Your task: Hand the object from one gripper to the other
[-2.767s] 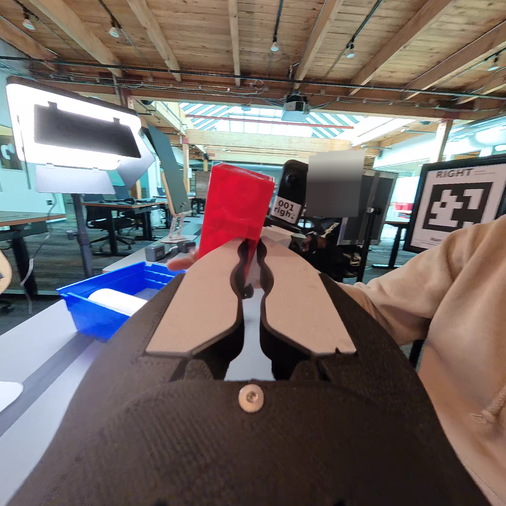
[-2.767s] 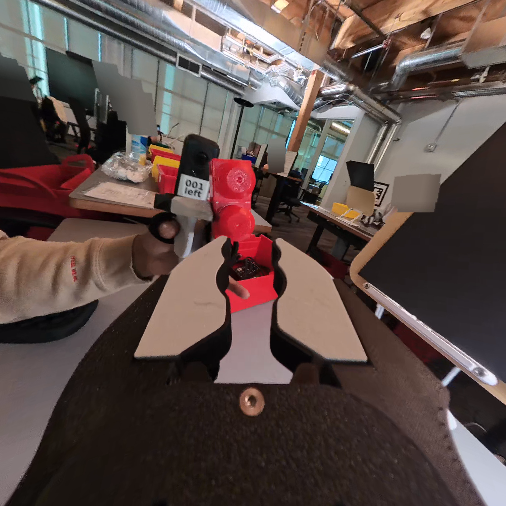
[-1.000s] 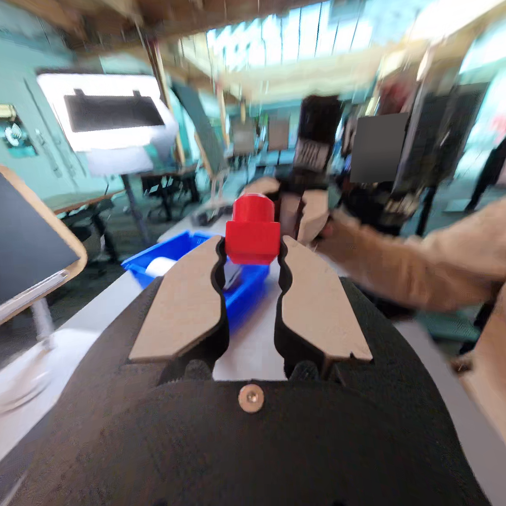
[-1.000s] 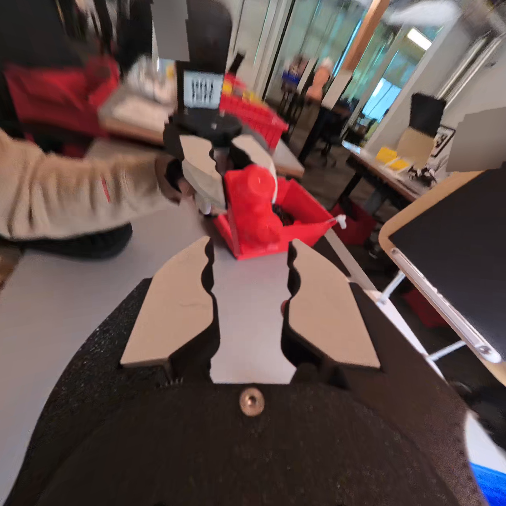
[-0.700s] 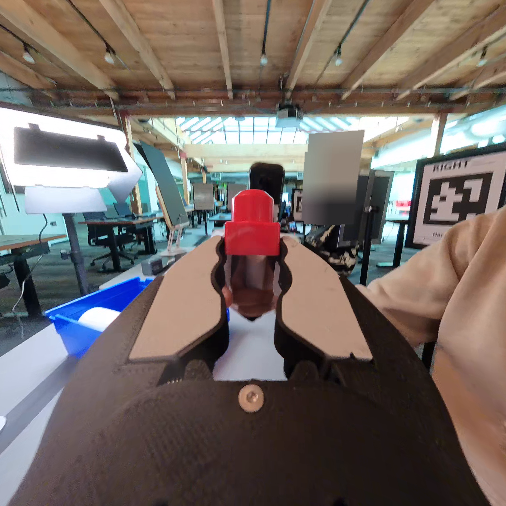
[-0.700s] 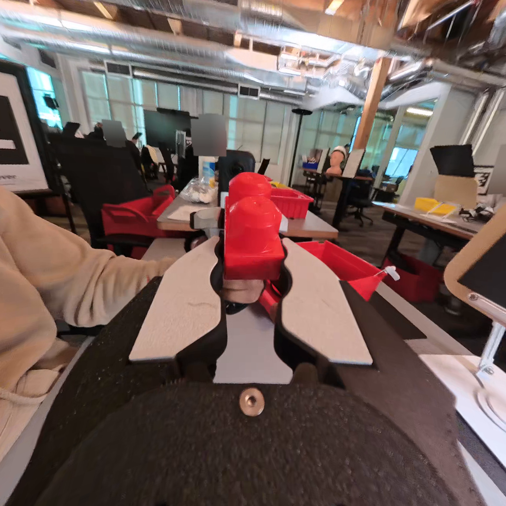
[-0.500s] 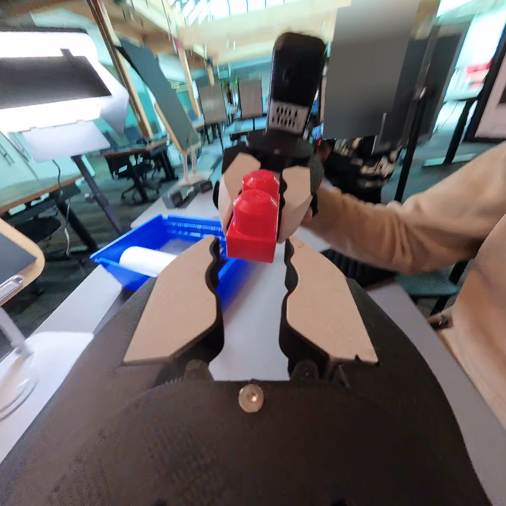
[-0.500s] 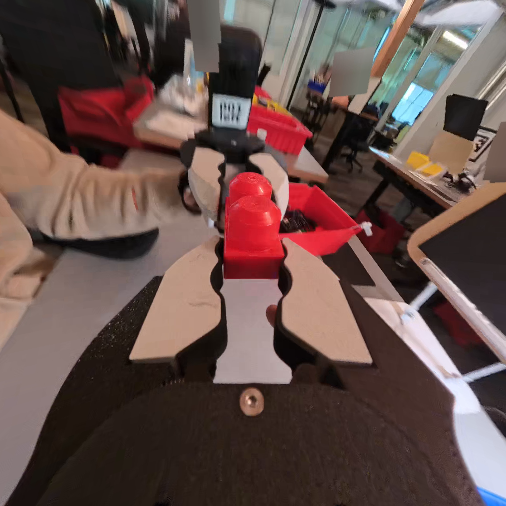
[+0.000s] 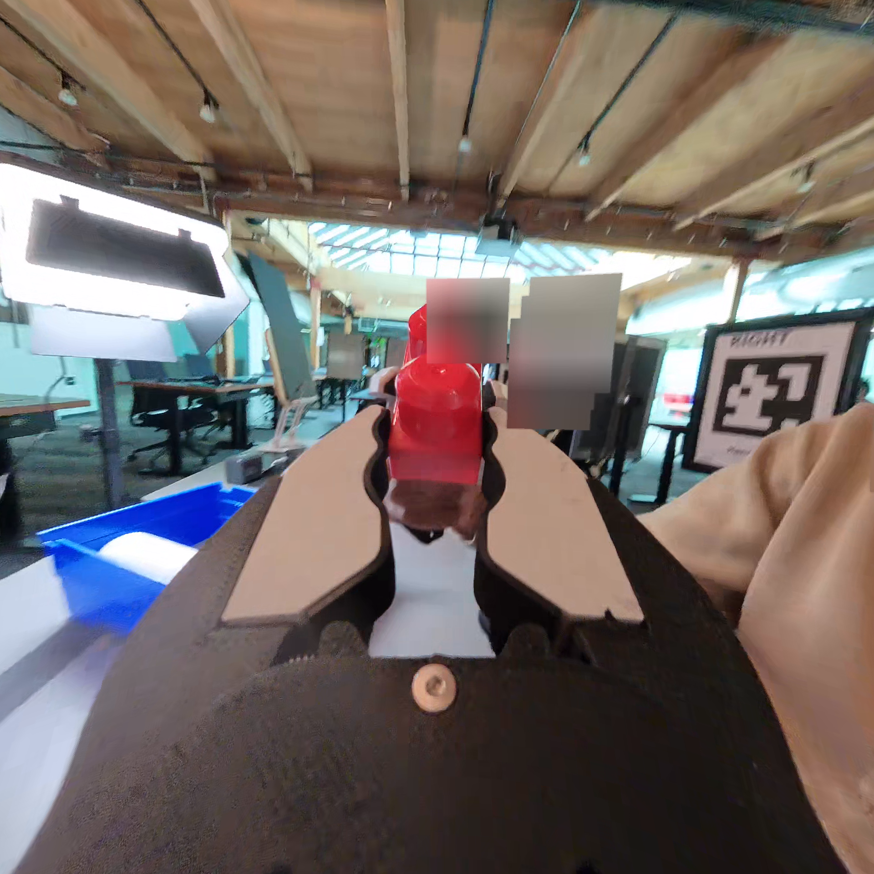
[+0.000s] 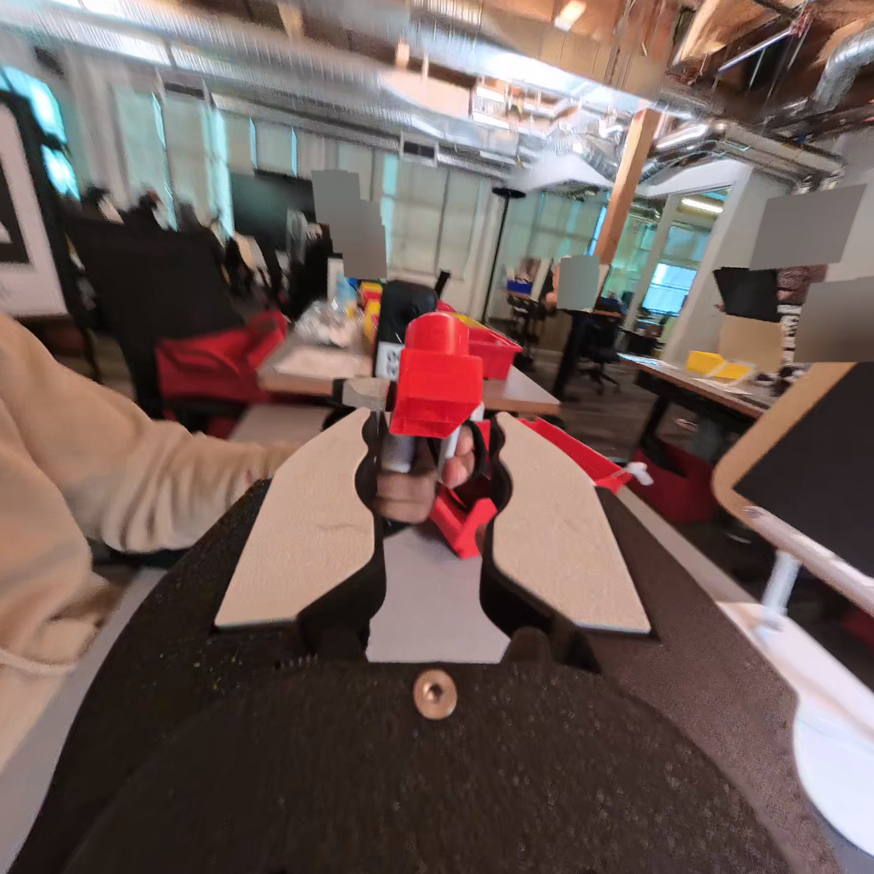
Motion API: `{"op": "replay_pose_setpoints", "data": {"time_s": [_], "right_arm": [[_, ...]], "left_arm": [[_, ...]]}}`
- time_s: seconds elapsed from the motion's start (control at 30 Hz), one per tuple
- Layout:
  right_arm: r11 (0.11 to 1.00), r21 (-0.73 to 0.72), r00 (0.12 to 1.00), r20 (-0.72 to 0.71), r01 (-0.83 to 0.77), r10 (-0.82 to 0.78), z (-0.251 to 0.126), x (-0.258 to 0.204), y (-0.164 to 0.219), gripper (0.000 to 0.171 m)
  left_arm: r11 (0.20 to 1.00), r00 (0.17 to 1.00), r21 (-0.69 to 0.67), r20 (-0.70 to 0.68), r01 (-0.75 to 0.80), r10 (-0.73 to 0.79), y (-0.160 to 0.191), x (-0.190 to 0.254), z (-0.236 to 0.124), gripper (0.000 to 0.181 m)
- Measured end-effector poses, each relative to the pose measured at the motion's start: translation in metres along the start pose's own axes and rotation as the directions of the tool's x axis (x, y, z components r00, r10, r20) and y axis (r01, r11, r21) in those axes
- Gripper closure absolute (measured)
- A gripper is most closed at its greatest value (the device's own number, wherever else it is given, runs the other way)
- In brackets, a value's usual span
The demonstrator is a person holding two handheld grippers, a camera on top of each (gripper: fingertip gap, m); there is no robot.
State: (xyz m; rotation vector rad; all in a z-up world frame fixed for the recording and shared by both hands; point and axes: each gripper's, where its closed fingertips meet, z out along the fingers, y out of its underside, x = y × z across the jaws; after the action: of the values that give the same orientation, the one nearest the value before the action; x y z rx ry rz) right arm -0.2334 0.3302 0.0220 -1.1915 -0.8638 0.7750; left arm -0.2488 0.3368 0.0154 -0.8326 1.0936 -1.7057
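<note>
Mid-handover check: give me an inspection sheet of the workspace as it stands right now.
Surface: grey table, bare between the bins.
Job's things: red block, in the air between both grippers.
Clutter: blue bin with white roll; red bin.
Grippers: left gripper clamps the block; right gripper tips at the block, contact unclear.
Cables: nothing seen.
Surroundings: open office, light panel, marker board.

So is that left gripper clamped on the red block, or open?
Shut on it. In its own wrist view the left gripper has a fingertip against each side of the red block, which fills the gap between them.
</note>
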Motion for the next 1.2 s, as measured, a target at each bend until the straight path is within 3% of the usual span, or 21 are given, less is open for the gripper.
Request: {"op": "replay_pose_setpoints", "data": {"time_s": [0.17,0.27,0.33,0.43,0.53,0.7,0.8,0.87,0.9,0.97,1.0,1.07,1.2], "right_arm": [[0.983,0.109,0.989,0.040,-0.145,0.141,0.012,0.000,-0.001,0.122],[0.991,0.109,0.997,0.000,-0.082,0.082,0.015,-0.002,-0.001,0.136],[0.998,0.060,0.995,-0.094,-0.013,0.019,0.014,0.006,-0.001,0.137],[0.999,0.002,0.959,-0.281,-0.039,0.038,0.006,0.031,-0.002,0.137],[0.985,0.028,0.899,-0.404,-0.170,0.167,0.000,0.048,0.001,0.137],[0.931,0.070,0.832,-0.427,-0.359,0.353,0.014,0.047,0.023,0.137],[0.930,0.054,0.832,-0.431,-0.363,0.349,0.023,0.040,0.028,0.136],[0.954,0.036,0.887,-0.359,-0.297,0.289,0.025,0.032,0.017,0.136],[0.966,0.047,0.923,-0.286,-0.256,0.258,0.024,0.025,0.006,0.133],[0.987,0.092,0.982,-0.123,-0.132,0.142,0.016,0.003,-0.019,0.131],[0.992,0.104,0.992,-0.101,-0.069,0.080,0.010,-0.002,-0.027,0.131],[0.995,0.093,0.995,-0.094,0.036,-0.027,0.001,-0.007,-0.034,0.128],[0.999,-0.001,0.996,0.077,0.040,-0.040,0.007,-0.029,-0.013,0.115]], "left_arm": [[0.984,0.984,0.078,-0.094,0.160,-0.153,0.007,0.004,0.005,0.145],[0.960,0.956,0.063,-0.128,0.273,-0.264,0.011,0.001,0.005,0.143],[0.965,0.964,0.006,-0.036,0.263,-0.263,0.013,-0.013,0.002,0.138],[0.989,0.971,-0.131,0.223,-0.063,0.091,0.010,-0.036,-0.012,0.131],[0.871,0.823,-0.371,0.346,-0.321,0.451,0.009,-0.048,-0.019,0.127],[0.686,0.617,-0.577,0.358,-0.443,0.701,0.022,-0.058,-0.015,0.128],[0.642,0.553,-0.602,0.362,-0.475,0.750,0.022,-0.064,-0.020,0.137],[0.730,0.646,-0.524,0.381,-0.439,0.662,0.014,-0.058,-0.020,0.138],[0.801,0.734,-0.453,0.372,-0.391,0.568,0.011,-0.051,-0.018,0.138],[0.937,0.927,-0.266,0.237,-0.226,0.291,0.002,-0.025,-0.011,0.139],[0.976,0.977,-0.177,0.151,-0.125,0.152,-0.004,-0.013,-0.010,0.139],[0.994,0.994,-0.085,-0.079,0.072,-0.079,-0.012,0.012,-0.011,0.139],[0.950,0.867,-0.185,-0.394,0.251,-0.306,0.006,0.051,-0.013,0.139]]}}
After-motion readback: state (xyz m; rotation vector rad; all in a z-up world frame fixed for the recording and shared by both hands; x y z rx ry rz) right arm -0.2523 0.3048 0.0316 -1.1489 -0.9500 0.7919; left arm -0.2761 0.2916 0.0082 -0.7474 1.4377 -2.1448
